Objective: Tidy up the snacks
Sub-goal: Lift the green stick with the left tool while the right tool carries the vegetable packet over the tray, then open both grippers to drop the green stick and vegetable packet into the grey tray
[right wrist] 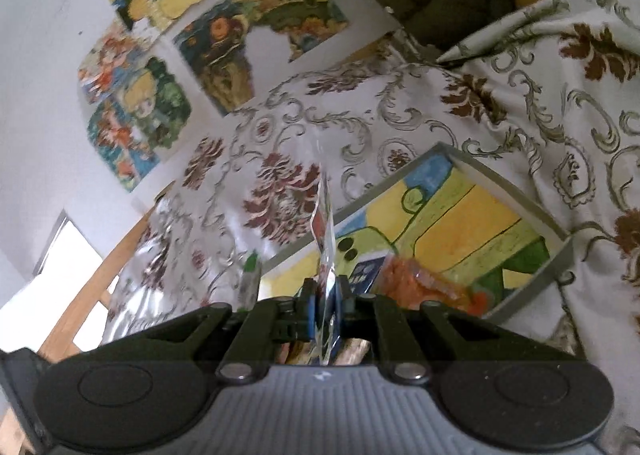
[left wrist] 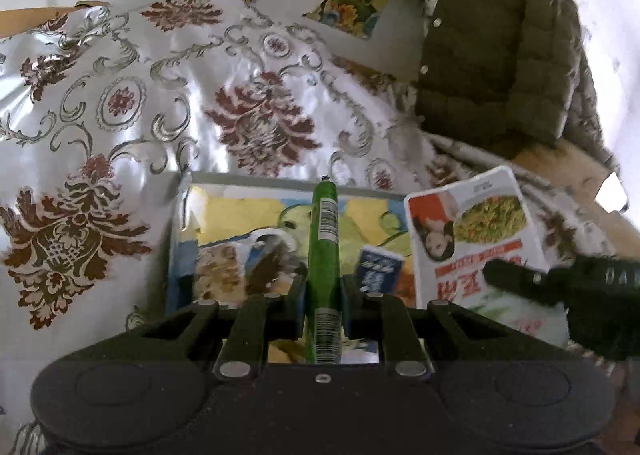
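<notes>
A green stick (left wrist: pixel 323 255) is clamped between the closed jaws of the left gripper (left wrist: pixel 323 291) and points forward over the tray (left wrist: pixel 280 179). A flat pouch (left wrist: pixel 472 223) is pinched edge-on in the closed jaws of the right gripper (right wrist: pixel 326 295); from the left wrist it is seen held up just right of the tray, its printed face turned toward the camera. The tray rests on a patterned cloth (left wrist: pixel 120 95) and has a grey rim around a painted yellow and green floor. A small blue packet (left wrist: pixel 380 271) and another wrapped snack (left wrist: pixel 218 267) already lie in its near part; an orange snack (right wrist: pixel 424 279) is seen there from the right wrist. The far part of the floor appears bare.

Both snacks seem to be on the way to the tray, so the step in hand is judged to be the carry and the set-down. The stick should be lowered flat alongside the packets, not dropped on its tip, since a round stick is likely to roll. The pouch is limp and held by one edge, so it is best laid down on its face in the bare far part before the grip is released. The grippers should be kept apart, because the right one is seen close beside the left.
</notes>
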`<move>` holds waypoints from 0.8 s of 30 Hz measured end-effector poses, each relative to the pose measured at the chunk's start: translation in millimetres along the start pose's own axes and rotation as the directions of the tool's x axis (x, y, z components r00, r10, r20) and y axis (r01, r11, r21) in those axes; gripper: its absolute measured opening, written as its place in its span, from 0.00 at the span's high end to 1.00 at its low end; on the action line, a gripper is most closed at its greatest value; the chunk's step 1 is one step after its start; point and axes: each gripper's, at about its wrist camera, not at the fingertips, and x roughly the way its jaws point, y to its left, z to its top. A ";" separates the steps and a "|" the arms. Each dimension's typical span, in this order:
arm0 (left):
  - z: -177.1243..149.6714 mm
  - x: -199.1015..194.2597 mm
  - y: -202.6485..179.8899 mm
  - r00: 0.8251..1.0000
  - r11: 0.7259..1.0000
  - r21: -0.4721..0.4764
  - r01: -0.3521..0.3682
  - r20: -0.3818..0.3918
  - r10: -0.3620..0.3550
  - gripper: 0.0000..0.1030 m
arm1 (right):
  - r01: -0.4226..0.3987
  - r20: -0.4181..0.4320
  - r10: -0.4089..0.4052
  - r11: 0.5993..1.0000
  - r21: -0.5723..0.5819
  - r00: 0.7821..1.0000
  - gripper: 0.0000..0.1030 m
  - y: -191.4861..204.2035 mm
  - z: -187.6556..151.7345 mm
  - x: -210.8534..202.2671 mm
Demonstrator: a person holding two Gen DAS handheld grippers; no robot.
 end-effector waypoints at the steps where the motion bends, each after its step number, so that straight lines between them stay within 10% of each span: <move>1: -2.4 5.5 2.6 1.000 1.000 -0.003 -0.008 -0.011 0.008 0.82 | 0.003 -0.001 -0.003 1.000 0.006 1.000 0.90 -3.2 -0.1 7.3; 15: -17.0 28.7 0.9 0.998 0.999 0.025 -0.027 -0.057 0.028 0.82 | 0.113 -0.046 -0.114 0.993 -0.033 0.992 0.80 -24.2 -8.3 45.6; 20: -15.0 25.5 -1.2 0.997 0.998 0.026 -0.053 -0.059 0.055 0.80 | 0.182 -0.051 -0.187 0.980 -0.086 0.981 0.58 -20.2 -7.9 45.4; 24: -12.8 20.7 -8.7 0.997 0.997 0.049 -0.065 -0.043 0.067 0.59 | 0.187 -0.048 -0.191 0.978 -0.090 0.980 0.38 -20.7 -2.6 41.6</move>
